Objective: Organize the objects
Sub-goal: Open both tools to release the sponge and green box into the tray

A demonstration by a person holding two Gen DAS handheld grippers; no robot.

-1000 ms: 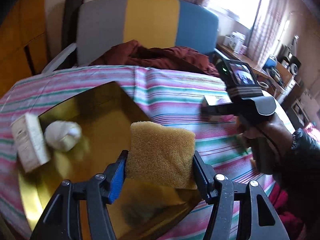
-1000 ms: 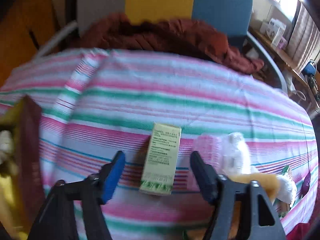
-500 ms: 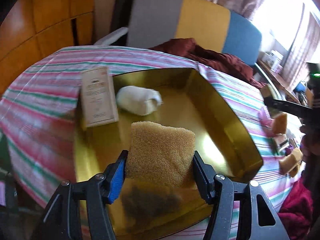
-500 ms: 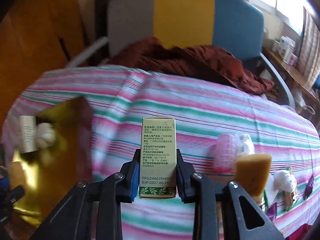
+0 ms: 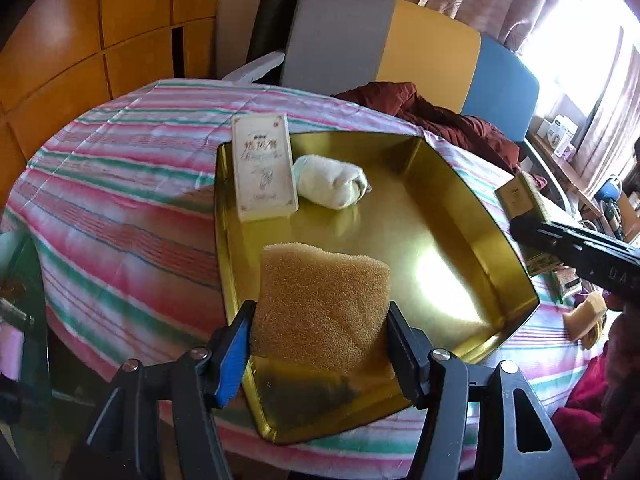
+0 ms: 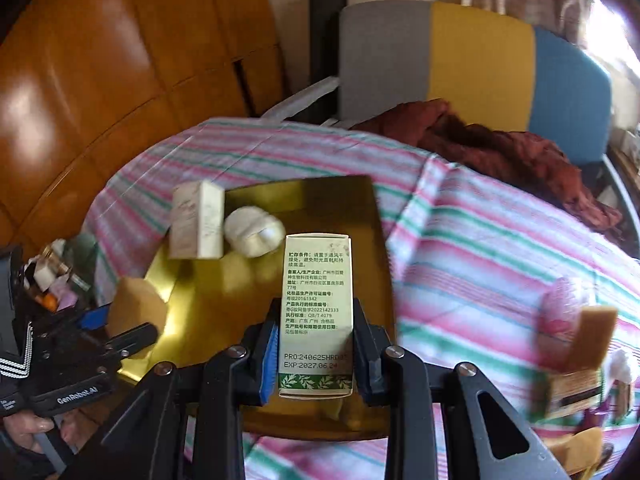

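A gold tray (image 5: 440, 216) lies on the striped tablecloth. In it a white carton (image 5: 264, 172) leans at the far left, with a rolled white cloth (image 5: 332, 186) beside it. My left gripper (image 5: 318, 320) is shut on a tan sponge (image 5: 324, 280), held over the tray's near end. My right gripper (image 6: 314, 344) is shut on a small green-and-white box (image 6: 316, 300), held upright above the tray (image 6: 340, 200). The right wrist view also shows the sponge (image 6: 136, 312) at the tray's left edge, and the left wrist view shows the box (image 5: 520, 196) at the tray's right edge.
A chair with a grey, yellow and blue back (image 5: 400, 48) stands behind the table, with a maroon cloth (image 5: 440, 116) on it. Another sponge (image 6: 596, 332) and a pink item (image 6: 560, 304) lie on the cloth to the right. Wooden cabinets (image 6: 100, 80) stand to the left.
My right gripper closed on the box, lifted it off the cloth and carried it left over the tray. My left gripper swung over the tray with the sponge still held.
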